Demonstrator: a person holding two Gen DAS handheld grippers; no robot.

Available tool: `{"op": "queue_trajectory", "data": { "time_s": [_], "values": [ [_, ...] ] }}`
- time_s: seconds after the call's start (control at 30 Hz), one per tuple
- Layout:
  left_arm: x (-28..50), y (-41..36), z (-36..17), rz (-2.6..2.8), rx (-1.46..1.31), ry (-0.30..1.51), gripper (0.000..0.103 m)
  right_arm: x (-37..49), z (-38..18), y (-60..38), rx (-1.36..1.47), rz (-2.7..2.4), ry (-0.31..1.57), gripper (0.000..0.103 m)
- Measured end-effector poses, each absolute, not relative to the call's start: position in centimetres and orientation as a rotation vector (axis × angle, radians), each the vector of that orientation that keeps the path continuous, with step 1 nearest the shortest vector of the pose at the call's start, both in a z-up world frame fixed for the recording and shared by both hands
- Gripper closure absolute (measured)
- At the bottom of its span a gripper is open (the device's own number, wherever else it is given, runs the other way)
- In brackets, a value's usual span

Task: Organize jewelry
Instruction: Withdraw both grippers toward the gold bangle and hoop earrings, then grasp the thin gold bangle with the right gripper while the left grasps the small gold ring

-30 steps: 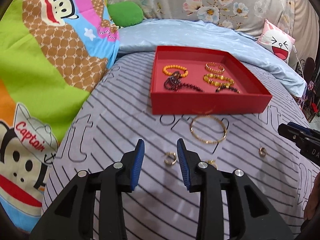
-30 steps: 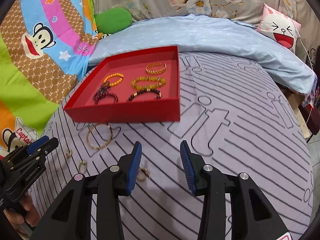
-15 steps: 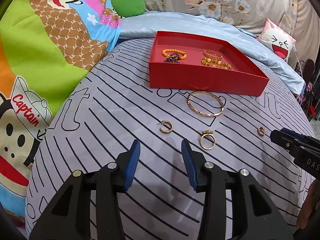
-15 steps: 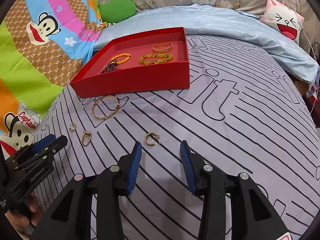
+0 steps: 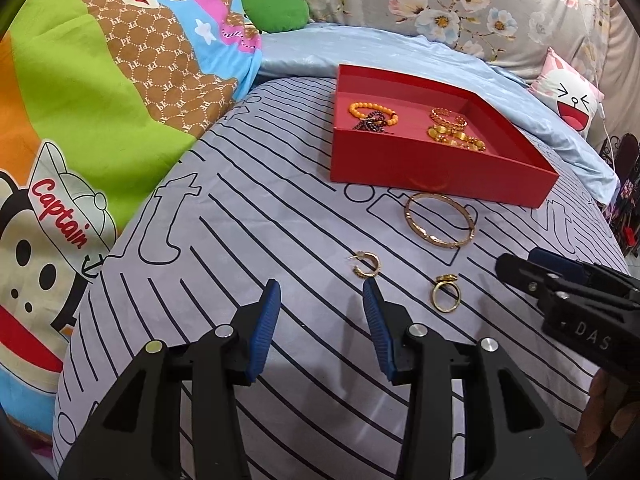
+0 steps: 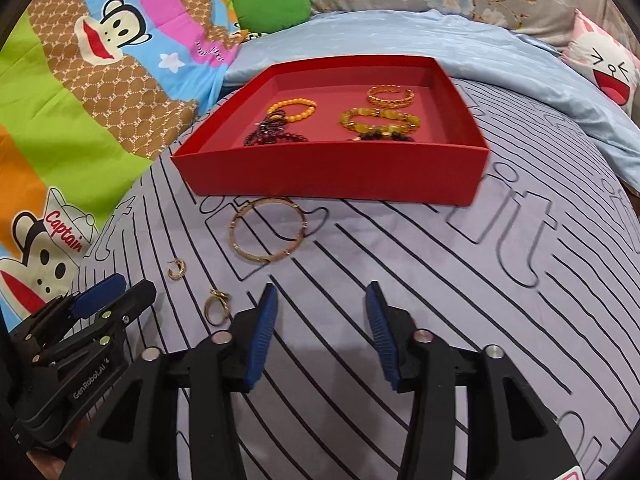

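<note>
A: Left gripper (image 5: 322, 290)?
B: Half open, empty; hoop earring (image 5: 366, 265) just ahead, ring (image 5: 445, 295) to its right.
A: Right gripper (image 6: 320, 294)?
B: Jaws just widening, empty; bangle (image 6: 267, 231) ahead-left, red tray (image 6: 332, 170) beyond.

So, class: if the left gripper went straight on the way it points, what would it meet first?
Probably the striped bedsheet; the gold hoop earring lies just beyond the open left gripper, though depth is unclear.
</note>
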State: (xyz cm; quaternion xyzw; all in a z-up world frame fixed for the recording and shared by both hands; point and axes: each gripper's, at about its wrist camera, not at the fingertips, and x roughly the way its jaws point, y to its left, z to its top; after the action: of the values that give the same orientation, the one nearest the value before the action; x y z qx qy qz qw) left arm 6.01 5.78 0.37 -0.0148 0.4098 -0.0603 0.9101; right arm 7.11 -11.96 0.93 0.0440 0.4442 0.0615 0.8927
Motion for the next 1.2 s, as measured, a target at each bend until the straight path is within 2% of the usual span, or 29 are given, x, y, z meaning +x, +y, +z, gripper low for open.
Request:
{"op": "queue_trajectory", "data": {
  "time_s": [0.47,0.67,0.73,1.2],
  "values": [
    [7.4,7.6,0.0,-0.102,-0.067,0.86,0.06,11.7,0.1,-8.0,0.05,0.15,0.93,0.037],
    [7.5,7.8,-0.2,-0.106,-0.08,0.871,0.06,12.7,-0.2,-6.5,-0.023,0.122,0.92,0.037],
    [7.5,7.8,-0.2,-0.106,-0.077,0.872,0.06,12.6,-0.2,-6.2,-0.056,0.104,0.911,0.044],
    [6.3,5.9,0.1,-0.149,-0.063,0.868,0.06,8.2,1.0,-13.2,0.063,0.027,0.888,0.045]
  ]
}}
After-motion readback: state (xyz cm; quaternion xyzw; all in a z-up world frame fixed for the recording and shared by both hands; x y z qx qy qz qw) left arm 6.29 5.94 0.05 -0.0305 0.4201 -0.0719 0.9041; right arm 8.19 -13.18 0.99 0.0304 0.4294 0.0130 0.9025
